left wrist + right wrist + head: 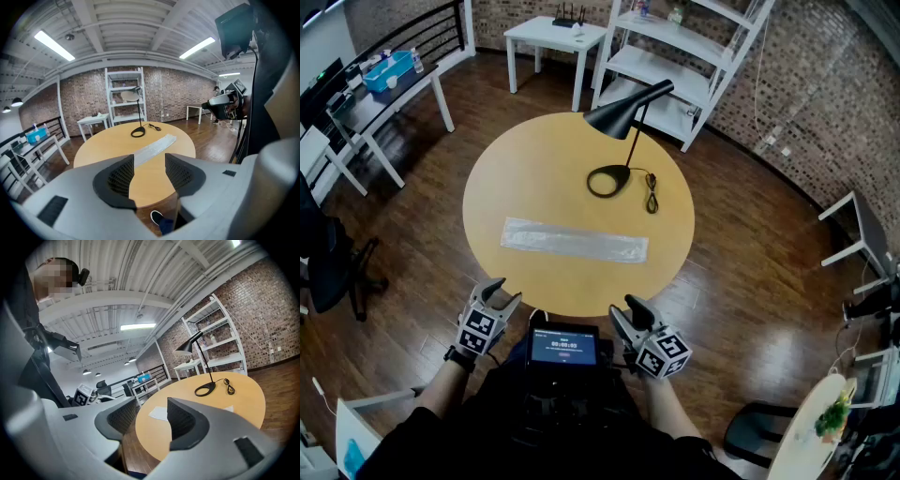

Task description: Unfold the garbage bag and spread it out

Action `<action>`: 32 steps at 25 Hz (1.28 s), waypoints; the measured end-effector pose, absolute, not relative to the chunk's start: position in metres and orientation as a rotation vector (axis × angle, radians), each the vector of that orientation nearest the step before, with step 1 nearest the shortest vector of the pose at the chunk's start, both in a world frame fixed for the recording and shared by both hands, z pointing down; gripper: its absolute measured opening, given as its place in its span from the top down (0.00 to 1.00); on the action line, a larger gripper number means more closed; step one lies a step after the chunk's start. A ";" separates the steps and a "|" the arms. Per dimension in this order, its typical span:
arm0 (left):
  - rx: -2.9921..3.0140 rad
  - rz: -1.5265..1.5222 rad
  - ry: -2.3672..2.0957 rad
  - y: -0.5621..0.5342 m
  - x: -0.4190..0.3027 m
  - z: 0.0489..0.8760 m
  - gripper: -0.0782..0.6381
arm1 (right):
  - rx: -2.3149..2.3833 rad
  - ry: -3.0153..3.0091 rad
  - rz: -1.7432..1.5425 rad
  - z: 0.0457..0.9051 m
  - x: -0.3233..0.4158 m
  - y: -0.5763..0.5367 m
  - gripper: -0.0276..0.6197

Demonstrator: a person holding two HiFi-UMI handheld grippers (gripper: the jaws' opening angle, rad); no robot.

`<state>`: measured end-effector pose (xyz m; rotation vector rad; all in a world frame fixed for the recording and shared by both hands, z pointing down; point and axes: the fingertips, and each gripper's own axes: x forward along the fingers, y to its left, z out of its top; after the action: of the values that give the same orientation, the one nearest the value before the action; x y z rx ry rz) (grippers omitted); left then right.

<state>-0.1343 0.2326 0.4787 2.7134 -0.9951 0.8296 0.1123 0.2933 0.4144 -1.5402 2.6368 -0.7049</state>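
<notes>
At left, short of the table (534, 173) rim: left gripper (502, 292) (149, 171), spread wide, pinching nothing, aimed down over the near edge. Ahead, mid-table: bag (574, 243) (153, 148) (158, 413), a flat folded strip, pale and see-through, laid left to right, well apart from both grippers. Beyond it, rightward: lamp (621, 114) and cord (652, 195), clear of the strip. At right, also off the table: right gripper (623, 309) (152, 420), spread just as wide, likewise empty, aimed nearly level.

Judged as the very start: bag not yet unfolded, reach not yet made. To do it well:
- Bring the left gripper to the strip's left end and the right to its right end.
- Come in low and flat, given thin film on a smooth top.
- Nip only the top layer at an edge or corner, never the whole stack.
- Pin one end while peeling the other outward.
- Pull slowly, apart and toward the near edge, away from the lamp base.

Probably clingy and prone to slide rather than open, so expect to re-grip.

Writing: black-and-white square markers (478, 326) on both cubes (664, 354), no letters. On the chest-mounted screen (563, 347), blue with lines of text, too small to read. No brand or print to be made out on the bag.
</notes>
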 end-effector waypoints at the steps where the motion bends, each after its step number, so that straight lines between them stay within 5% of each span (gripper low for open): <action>1: 2.716 0.833 -0.999 0.223 -0.136 0.479 0.59 | -1.540 2.637 -0.702 0.414 0.111 0.285 0.64; 32: 2.736 0.913 -0.855 -0.015 -0.187 0.535 0.59 | -1.462 2.917 -0.536 0.406 0.003 0.008 0.64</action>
<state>-0.1867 -0.0150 0.5348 2.7357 -0.8551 0.9129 0.0033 0.0078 0.4062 -1.4621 2.9167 -0.5358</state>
